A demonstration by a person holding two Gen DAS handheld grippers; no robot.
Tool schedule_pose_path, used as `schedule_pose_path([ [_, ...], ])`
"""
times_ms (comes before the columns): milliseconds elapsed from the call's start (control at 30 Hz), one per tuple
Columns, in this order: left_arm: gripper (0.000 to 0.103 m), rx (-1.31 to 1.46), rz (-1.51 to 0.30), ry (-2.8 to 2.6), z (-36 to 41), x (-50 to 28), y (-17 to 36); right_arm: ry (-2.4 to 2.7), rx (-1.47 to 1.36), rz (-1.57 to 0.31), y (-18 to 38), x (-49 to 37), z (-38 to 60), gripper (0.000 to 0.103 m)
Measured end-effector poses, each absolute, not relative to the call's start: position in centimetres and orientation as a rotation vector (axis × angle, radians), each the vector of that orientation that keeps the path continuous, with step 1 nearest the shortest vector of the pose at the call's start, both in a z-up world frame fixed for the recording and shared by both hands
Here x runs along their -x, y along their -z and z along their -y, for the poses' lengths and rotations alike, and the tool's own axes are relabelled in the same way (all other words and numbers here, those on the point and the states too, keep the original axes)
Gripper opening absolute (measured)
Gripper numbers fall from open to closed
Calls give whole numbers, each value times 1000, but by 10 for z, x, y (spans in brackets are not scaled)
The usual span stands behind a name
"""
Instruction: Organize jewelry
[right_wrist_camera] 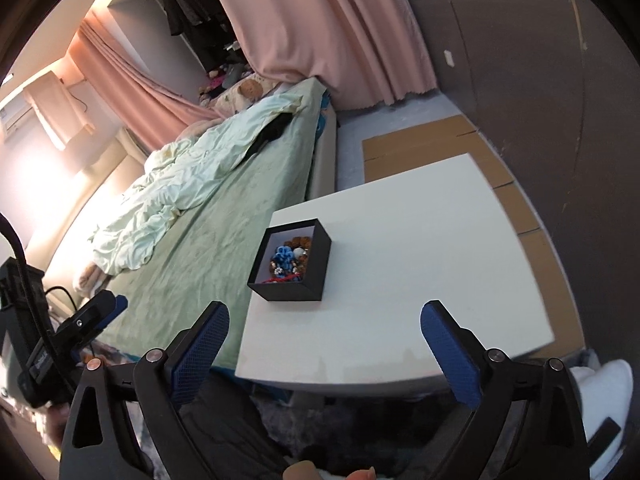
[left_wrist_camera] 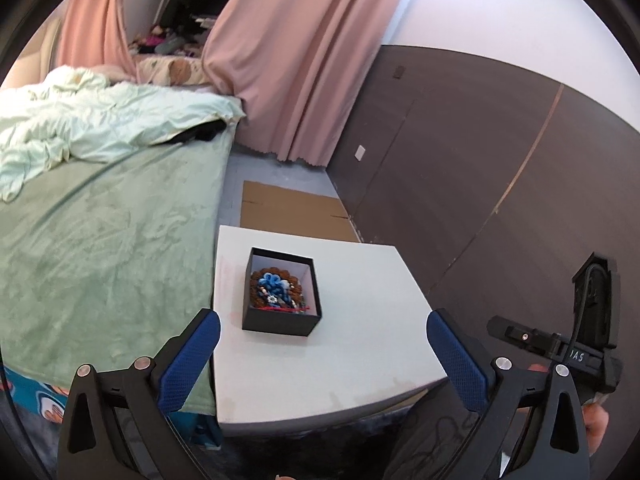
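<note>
A small black box (left_wrist_camera: 280, 322) with a white lining stands on a white table (left_wrist_camera: 352, 360). It holds a heap of jewelry (left_wrist_camera: 276, 286): brown beads, a blue piece and a red cord. In the right wrist view the same box (right_wrist_camera: 294, 294) stands near the table's (right_wrist_camera: 420, 280) left edge, and the jewelry (right_wrist_camera: 290, 260) shows inside it. My left gripper (left_wrist_camera: 323, 330) hangs open in front of the box and apart from it, nothing between its blue pads. My right gripper (right_wrist_camera: 325, 320) is open too, back from the box, with an empty gap.
A bed with a green blanket (left_wrist_camera: 100, 240) runs along the table's left side. Pink curtains (left_wrist_camera: 304, 60) hang behind. Flat cardboard (left_wrist_camera: 288, 212) lies on the floor beyond the table, beside a dark wall panel (left_wrist_camera: 480, 160). The other gripper's body (left_wrist_camera: 592, 320) shows at the right.
</note>
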State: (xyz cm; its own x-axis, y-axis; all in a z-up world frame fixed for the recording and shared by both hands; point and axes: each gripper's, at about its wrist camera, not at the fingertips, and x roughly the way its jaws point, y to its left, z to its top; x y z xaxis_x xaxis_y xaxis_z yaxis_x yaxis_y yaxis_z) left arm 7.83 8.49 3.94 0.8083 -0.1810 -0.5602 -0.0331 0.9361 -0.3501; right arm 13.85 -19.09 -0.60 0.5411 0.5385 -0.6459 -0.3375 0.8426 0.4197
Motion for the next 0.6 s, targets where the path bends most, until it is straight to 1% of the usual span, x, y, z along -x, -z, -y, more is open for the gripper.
schedule_pose_path([
  [133,103,274,-594,61,-67,-56,-48,-503,-213,-837,3,-122,199,97],
  [600,103,136,-498,28,-33,14,-67,-459,-115,-685,-16,-46,229,97],
])
